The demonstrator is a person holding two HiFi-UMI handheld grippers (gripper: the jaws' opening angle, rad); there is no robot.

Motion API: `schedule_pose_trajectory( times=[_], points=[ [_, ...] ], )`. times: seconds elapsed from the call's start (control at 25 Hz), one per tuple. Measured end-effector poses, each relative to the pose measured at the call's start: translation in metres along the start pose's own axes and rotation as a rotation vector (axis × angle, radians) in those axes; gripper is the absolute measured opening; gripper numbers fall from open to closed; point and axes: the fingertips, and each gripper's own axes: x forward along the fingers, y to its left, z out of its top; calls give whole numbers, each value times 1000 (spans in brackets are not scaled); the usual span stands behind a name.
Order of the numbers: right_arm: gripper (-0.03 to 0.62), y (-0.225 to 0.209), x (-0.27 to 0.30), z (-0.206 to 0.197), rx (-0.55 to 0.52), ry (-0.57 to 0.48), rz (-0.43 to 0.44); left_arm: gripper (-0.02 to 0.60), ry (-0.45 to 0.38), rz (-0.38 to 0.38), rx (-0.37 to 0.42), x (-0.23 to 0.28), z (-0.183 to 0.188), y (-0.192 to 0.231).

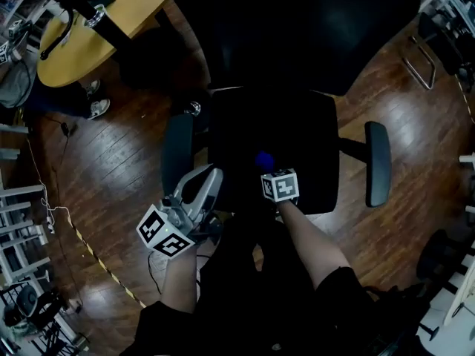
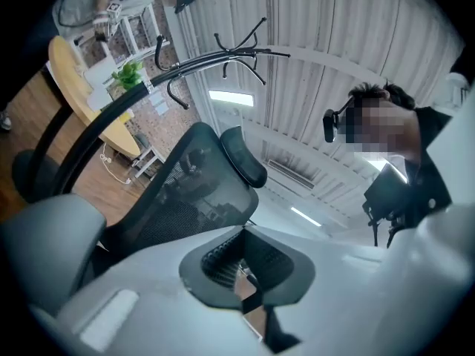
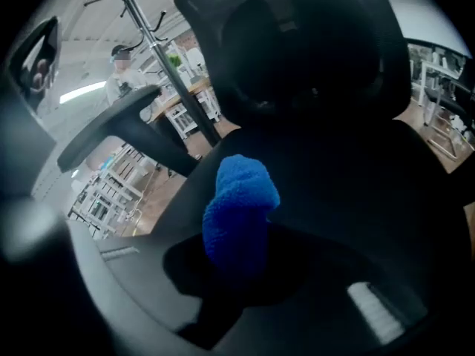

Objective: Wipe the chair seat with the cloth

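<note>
The right gripper [image 1: 265, 166] pinches the blue cloth [image 3: 237, 206], wad bulging forward — probably so fabric, not jaws, meets the chair seat [image 1: 300, 128] just 6 o'clock of its middle — while the left gripper [image 1: 209, 175], jaws together and empty, hangs at 8 o'clock, clear of the wiping.

Head view dim; chair seat [image 1: 274, 139] nearly black, detail lost. Ceiling light strips [image 2: 230, 97] glare in left gripper view. Both gripper views bend strongly at edges; near cloth [image 3: 237, 213] soft.
</note>
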Motion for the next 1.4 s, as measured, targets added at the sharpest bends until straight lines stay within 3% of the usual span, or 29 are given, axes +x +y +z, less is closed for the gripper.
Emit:
schedule_pose_trajectory(
  times=[0.24, 0.36, 0.48, 0.6, 0.8, 1.12, 1.24, 1.4],
  points=[
    [37, 111, 44, -43, -81, 152, 164, -8, -49, 80, 9, -40, 21, 15],
    [36, 123, 50, -48, -95, 136, 167, -8, -66, 107, 11, -51, 25, 23],
    [36, 125, 50, -47, -97, 150, 233, -8, -75, 118, 10, -53, 27, 30],
    [35, 105, 51, -51, -95, 164, 221, -8, -62, 101, 2, -37, 23, 31],
    [35, 40, 22, -52, -41, 150, 112, -8, 6, 30, 0, -2, 9, 16],
    [35, -103, -75, -88, 192, 125, -146, -8, 116, -120, -44, 69, -32, -13],
    [35, -130, -109, -97, 239, 85, -198, -8, 145, -185, -61, 91, -40, -32],
    [35, -134, -131, -95, 235, 58, -231, -8, 169, -239, -65, 105, -40, -63]
  ],
)
